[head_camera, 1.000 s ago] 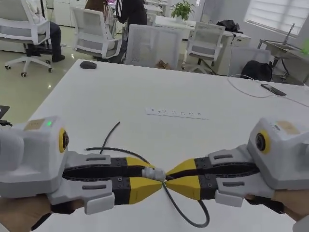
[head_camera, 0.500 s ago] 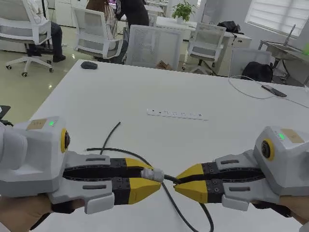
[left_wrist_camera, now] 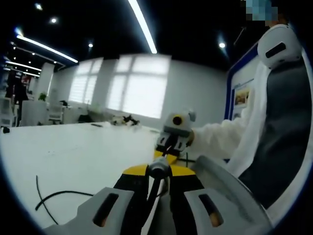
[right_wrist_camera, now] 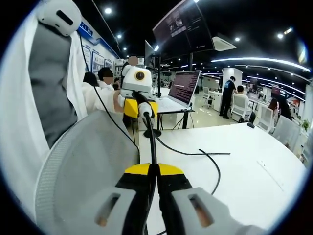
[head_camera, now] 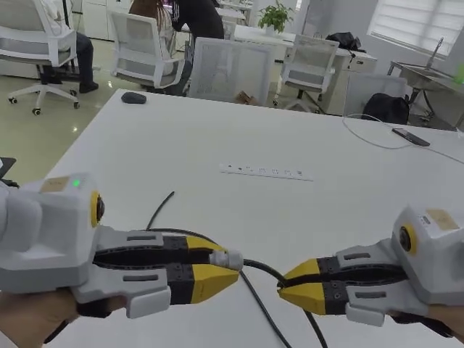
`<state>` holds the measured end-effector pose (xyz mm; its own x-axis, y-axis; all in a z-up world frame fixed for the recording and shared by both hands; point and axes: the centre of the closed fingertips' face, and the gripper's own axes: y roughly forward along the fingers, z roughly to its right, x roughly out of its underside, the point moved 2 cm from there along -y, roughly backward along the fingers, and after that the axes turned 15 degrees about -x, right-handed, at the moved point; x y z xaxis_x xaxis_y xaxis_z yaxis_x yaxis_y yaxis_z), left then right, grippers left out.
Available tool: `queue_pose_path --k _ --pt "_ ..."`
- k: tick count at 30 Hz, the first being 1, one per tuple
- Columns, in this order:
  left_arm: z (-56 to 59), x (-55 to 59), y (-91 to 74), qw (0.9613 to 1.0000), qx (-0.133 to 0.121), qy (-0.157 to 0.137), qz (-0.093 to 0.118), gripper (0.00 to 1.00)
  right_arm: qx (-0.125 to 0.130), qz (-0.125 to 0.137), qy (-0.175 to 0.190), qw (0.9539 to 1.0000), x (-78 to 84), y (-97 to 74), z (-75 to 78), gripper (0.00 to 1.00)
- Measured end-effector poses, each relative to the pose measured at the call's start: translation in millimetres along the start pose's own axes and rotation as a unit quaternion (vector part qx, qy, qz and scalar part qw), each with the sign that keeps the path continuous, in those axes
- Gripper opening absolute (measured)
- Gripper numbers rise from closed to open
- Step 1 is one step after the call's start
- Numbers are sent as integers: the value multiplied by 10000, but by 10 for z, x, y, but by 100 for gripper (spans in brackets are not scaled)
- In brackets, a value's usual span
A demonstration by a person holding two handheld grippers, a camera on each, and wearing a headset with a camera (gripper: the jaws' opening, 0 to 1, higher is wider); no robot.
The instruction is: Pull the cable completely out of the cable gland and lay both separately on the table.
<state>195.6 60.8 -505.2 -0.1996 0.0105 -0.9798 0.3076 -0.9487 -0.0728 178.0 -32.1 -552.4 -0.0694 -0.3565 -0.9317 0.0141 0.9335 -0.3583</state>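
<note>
Head view: the left gripper [head_camera: 233,265] is closed on the white cable gland [head_camera: 226,258], held just above the table [head_camera: 304,123]. The black cable [head_camera: 259,266] leaves the gland to the right, and the right gripper [head_camera: 284,285] is clamped on it near the gland. I think the right jaws may slide along the smooth jacket if their grip is too weak.

Left gripper view: the cable gland [left_wrist_camera: 159,169] sits between the yellow jaw tips, with the right gripper [left_wrist_camera: 166,147] beyond it. Left of the gland, the cable's tail [left_wrist_camera: 49,196] curls on the table. If this tail kinks at the back of the gland, the pull may jam or jerk the gland out of the jaws.

Right gripper view: the cable [right_wrist_camera: 151,139] runs straight from the shut jaws to the cable gland [right_wrist_camera: 145,110]. A pull away from the gland's axis could make the seal bind.
</note>
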Motion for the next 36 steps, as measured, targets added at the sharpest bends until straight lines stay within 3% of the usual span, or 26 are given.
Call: queue_pose_path --k 4,9,15,24,28,32,36 --pt "-8 -53 -11 9998 -14 -3 185 16 104 -142 109 9998 117 -59 26 4" --pt "-51 -124 -30 9989 -39 -247 388 16 268 -282 320 9987 298 -153 68 4" --pt "-55 -105 -15 9990 -68 -312 325 16 312 -278 388 9984 319 -146 77 4" --pt "-96 -96 -13 9986 -179 -406 297 16 309 -527 440 9972 300 -117 106 5" --pt "-126 -117 -22 9979 -234 -487 359 16 328 -510 341 9976 144 -108 125 15" --pt "-103 -89 -1 9984 -225 -442 282 16 319 -169 183 9992 -112 -68 164 20" --pt "-81 -65 7 9988 -186 -399 222 16 132 172 -27 9998 -418 48 134 21"
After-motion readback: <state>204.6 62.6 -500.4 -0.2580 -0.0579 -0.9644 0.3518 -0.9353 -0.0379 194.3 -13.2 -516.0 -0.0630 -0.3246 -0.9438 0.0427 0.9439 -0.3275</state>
